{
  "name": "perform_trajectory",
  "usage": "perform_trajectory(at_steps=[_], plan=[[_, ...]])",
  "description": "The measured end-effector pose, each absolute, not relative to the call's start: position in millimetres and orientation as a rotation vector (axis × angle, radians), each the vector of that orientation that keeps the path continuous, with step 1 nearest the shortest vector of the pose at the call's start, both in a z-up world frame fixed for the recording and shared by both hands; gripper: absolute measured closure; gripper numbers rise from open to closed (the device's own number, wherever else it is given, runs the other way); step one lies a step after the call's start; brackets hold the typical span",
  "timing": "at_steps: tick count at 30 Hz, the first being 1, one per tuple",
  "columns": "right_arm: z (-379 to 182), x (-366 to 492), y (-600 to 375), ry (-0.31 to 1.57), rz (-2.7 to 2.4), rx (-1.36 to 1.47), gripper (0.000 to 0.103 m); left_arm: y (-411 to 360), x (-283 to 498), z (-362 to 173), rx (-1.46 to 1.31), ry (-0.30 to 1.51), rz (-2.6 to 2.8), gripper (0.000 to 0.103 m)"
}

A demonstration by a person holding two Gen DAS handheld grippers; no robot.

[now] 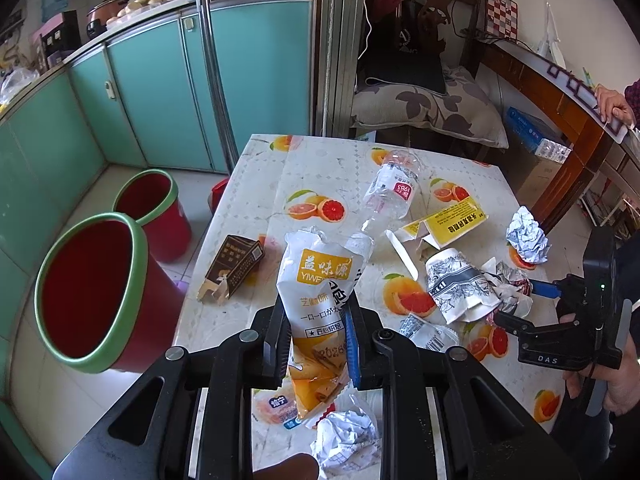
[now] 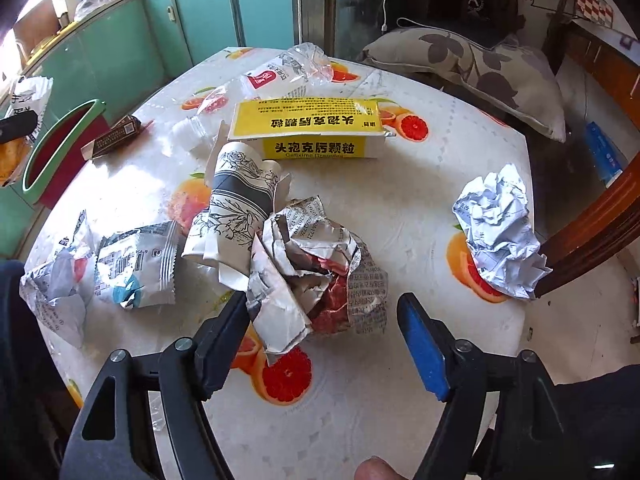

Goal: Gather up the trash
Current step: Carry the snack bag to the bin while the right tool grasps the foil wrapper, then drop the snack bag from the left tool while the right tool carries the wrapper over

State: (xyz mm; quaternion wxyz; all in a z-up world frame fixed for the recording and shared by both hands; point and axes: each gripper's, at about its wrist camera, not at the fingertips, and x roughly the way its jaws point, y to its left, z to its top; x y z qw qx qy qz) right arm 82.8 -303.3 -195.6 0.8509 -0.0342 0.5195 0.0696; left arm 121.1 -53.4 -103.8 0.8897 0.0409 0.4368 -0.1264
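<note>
- The left tool point(image 1: 316, 320) is clenched on a white-and-orange snack bag point(image 1: 316, 280), which stands upright between its pads, raised above the tabletop point(image 1: 256, 184).
- The right tool point(image 2: 324, 344) is released, its jaws standing wide on either side of a crumpled newspaper wad point(image 2: 316, 268); the black finger touches the wad's left edge, while the blue-padded finger stands apart from it.
- That wad lies on the tabletop, pressed against a crushed paper cup point(image 2: 236, 208) with a flower print (the cup lies on its side).
- Behind the cup sits a flattened yellow box point(image 2: 308, 132), and past it a squashed clear plastic bottle point(image 2: 256, 84).
- Near the right edge of the tabletop lies a crumpled ball of white paper point(image 2: 500, 232), well apart from the wad.
- To the left of the cup are a torn silver wrapper point(image 2: 136, 268) and another crumpled sheet point(image 2: 56, 292) at the near left edge.
- A small brown carton point(image 1: 232, 268) lies near the left edge of the tabletop, open at one end.
- Two red bins with green rims stand on the floor to the left of the tabletop: the near bin point(image 1: 96, 288) close beside it, the far bin point(image 1: 156, 212) just behind.
- The tabletop is covered by a cloth printed with orange slices.
</note>
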Motion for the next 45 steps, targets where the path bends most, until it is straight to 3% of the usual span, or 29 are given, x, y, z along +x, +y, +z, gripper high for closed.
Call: perform_trajectory(at_steps=[3, 4, 18, 28, 45], plan=[[-191.9, 79.8, -308.2, 1.083, 0.154, -0.068, 0.034, -53.7, 120.7, -104.0, 0.091, 0.909, -0.261, 0.082], [-190.3, 79.3, -309.5, 1.081, 0.159, -0.060, 0.049, -53.4, 120.7, -103.3, 0.088, 0.907, -0.262, 0.082], [-105.6, 58.6, -308.0, 0.923, 0.115, 0.009, 0.051, -43.2, 124.9, -84.8, 0.070, 0.855, -0.251, 0.082], [-35.2, 89.7, -221.3, 0.775, 0.171, 0.007, 0.051, 21.9, 146.6, -55.6, 0.039, 0.771, -0.136, 0.082], [-32.1, 147.0, -43.7, 0.769, 0.388, -0.037, 0.051, 202.0, 181.4, -110.7, -0.044, 0.855, 0.190, 0.082]])
